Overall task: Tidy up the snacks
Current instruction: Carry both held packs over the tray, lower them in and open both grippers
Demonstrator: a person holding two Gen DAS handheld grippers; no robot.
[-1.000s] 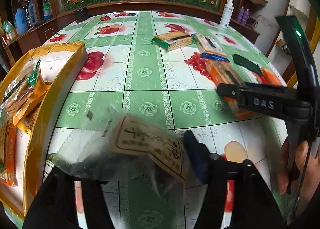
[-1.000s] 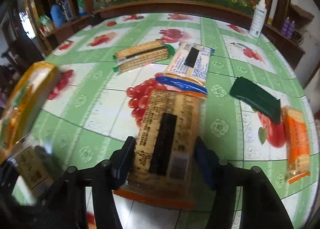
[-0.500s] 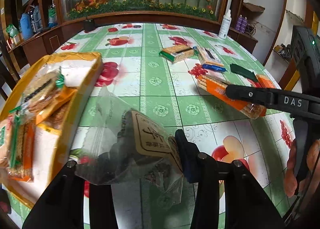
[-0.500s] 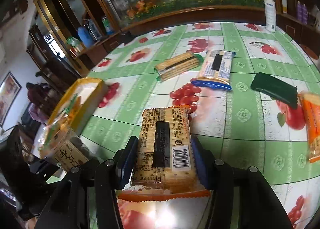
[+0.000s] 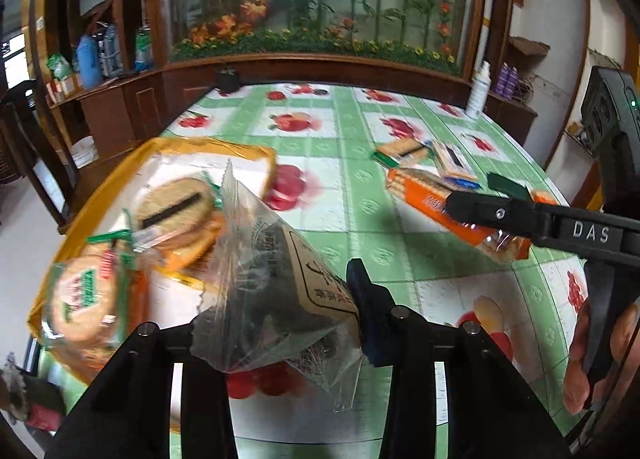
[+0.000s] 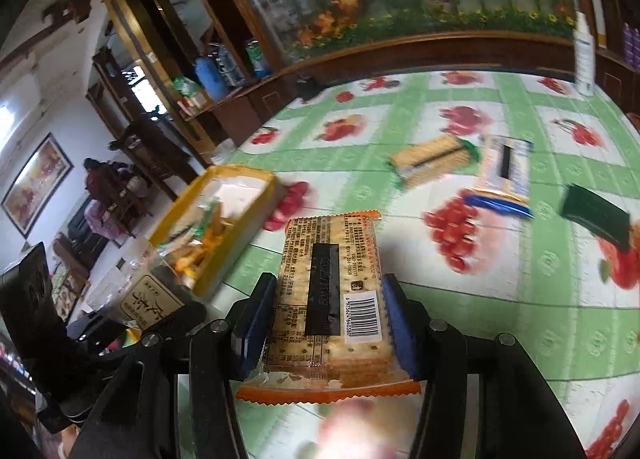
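Note:
My left gripper is shut on a clear bag of dark snack with a tan label, held in the air beside the yellow tray; the bag also shows in the right wrist view. The tray holds several cracker packs. My right gripper is shut on an orange cracker pack, lifted above the table; it shows in the left wrist view held by the right gripper's fingers.
On the green fruit-print tablecloth lie a green-edged cracker pack, a blue-edged pack and a dark green packet. A white bottle stands at the far edge. Wooden cabinets ring the table.
Both grippers have risen and swung left toward the yellow tray, each carrying its pack. The clear bag now hangs beside the tray's near side.

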